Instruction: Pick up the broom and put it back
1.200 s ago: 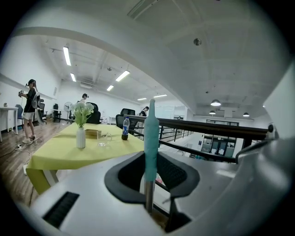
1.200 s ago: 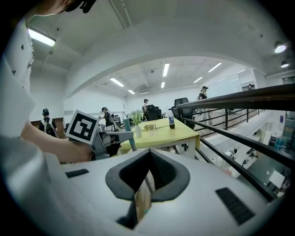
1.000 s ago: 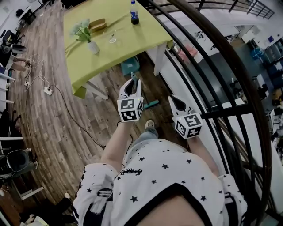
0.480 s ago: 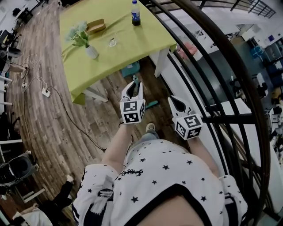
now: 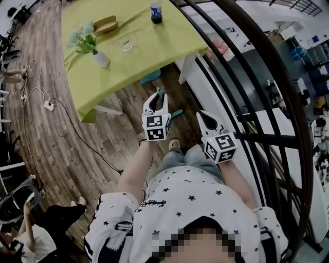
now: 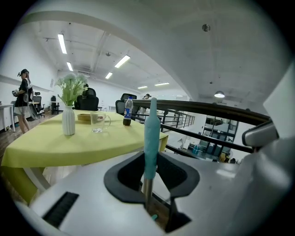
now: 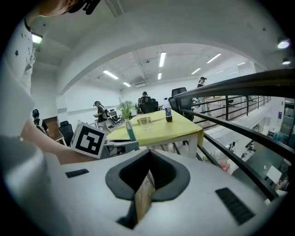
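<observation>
The broom has a teal grip over a metal shaft. Its handle (image 6: 150, 133) stands upright between my left gripper's jaws, and my left gripper (image 6: 150, 186) is shut on it. In the head view the left gripper (image 5: 156, 101) is in front of the person's body with the handle's teal tip (image 5: 159, 93) poking out past the jaws. A teal part (image 5: 176, 113) lies low by the floor just right of it. My right gripper (image 5: 206, 118) is beside it near the railing, shut and holding nothing. In the right gripper view the right gripper (image 7: 144, 196) shows only a thin slit, and the broom handle (image 7: 130, 130) rises at left.
A yellow-covered table (image 5: 133, 56) stands ahead with a vase of flowers (image 5: 97, 56), a glass cup (image 5: 126, 46) and a bottle (image 5: 156, 12). A black curved railing (image 5: 252, 82) runs along the right. A power strip (image 5: 49, 106) with cables lies on the wooden floor. A person (image 5: 25, 226) crouches at lower left.
Both grippers have moved a little forward and down, nearer the table's corner. The broom handle stays in the left gripper. A person has come into view at lower left.
</observation>
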A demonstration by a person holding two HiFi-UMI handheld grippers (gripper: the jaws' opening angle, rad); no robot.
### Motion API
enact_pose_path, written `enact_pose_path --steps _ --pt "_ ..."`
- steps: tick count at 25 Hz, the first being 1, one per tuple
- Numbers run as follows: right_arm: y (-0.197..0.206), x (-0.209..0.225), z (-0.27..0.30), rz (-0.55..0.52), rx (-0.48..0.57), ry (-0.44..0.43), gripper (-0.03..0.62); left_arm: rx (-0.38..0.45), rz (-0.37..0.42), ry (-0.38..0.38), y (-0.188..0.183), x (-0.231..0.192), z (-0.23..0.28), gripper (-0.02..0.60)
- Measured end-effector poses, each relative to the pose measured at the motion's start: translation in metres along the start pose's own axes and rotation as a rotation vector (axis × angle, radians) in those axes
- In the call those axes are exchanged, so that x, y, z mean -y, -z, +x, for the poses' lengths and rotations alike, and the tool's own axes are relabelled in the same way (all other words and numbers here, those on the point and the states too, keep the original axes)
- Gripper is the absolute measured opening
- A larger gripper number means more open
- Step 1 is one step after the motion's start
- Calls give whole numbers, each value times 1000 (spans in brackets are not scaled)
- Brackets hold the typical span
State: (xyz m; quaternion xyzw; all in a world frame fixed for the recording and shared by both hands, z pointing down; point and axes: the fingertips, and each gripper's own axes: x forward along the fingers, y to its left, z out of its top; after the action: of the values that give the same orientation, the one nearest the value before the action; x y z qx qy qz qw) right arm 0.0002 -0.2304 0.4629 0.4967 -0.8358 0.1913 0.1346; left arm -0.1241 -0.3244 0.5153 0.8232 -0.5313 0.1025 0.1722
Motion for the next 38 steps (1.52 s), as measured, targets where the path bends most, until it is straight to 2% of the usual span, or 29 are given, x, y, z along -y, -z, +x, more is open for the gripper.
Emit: enact_pose_path --steps 17,27,38 --pt "13 43 72 2 -95 -87 -6 -137 13 -22 59 -15 103 92" --pt "12 64 107 18 -109 -123 -6 -152 25 -50 59 -29 151 92" --pt "16 85 129 50 -121 -133 -6 -160 -1 -86 61 -45 192 94"
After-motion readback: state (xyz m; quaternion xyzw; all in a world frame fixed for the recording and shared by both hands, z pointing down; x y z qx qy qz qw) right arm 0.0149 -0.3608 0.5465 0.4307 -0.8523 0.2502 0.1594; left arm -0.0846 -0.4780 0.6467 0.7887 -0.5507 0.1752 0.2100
